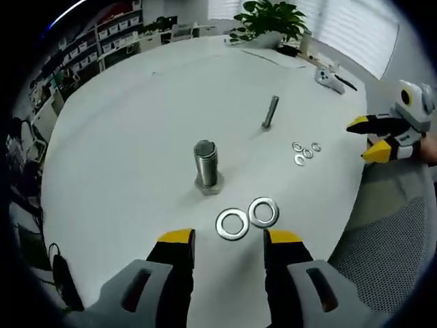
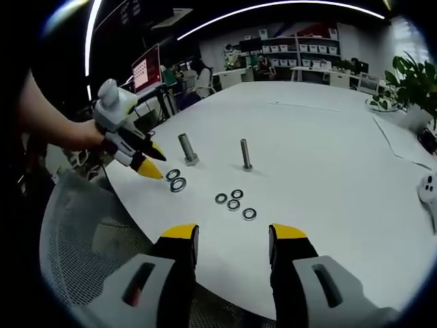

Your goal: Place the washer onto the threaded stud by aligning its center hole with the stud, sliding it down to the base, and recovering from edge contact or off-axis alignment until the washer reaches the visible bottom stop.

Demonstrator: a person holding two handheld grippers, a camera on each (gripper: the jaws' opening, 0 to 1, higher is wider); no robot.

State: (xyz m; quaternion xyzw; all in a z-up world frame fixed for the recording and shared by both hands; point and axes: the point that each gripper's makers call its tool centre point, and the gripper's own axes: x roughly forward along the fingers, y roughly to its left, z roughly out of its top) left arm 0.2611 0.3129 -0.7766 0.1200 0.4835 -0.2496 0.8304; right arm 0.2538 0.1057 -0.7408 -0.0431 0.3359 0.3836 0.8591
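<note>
No brand, label or legible writing can be made out on the task things; the shelf bins (image 2: 287, 48) at the far wall carry tags too small to be read.

In the left gripper view, the left gripper (image 1: 229, 240) is held low over the white table (image 1: 136, 137), its yellow-tipped jaws spread and nothing between them. Two large washers (image 1: 247, 218) lie flat just ahead of the jaws, side by side and touching or nearly so. Beyond them the thick threaded stud (image 1: 205, 162) stands upright on its hex base, bare of any washer. Farther off a thinner bolt (image 1: 270, 112) stands, and a cluster of small washers (image 1: 306, 152) lies to its right. A potted plant (image 1: 270, 20) and a white handheld device (image 1: 330, 80) are seen at the table's far edge.

In the right gripper view, the right gripper (image 2: 233, 239) is held off the table's near edge — jaws likewise spread, empty. A mesh chair (image 2: 82, 239) is seen below it. The left gripper is seen there from the side, its tips just beside the large washers, held by a person's hand.
</note>
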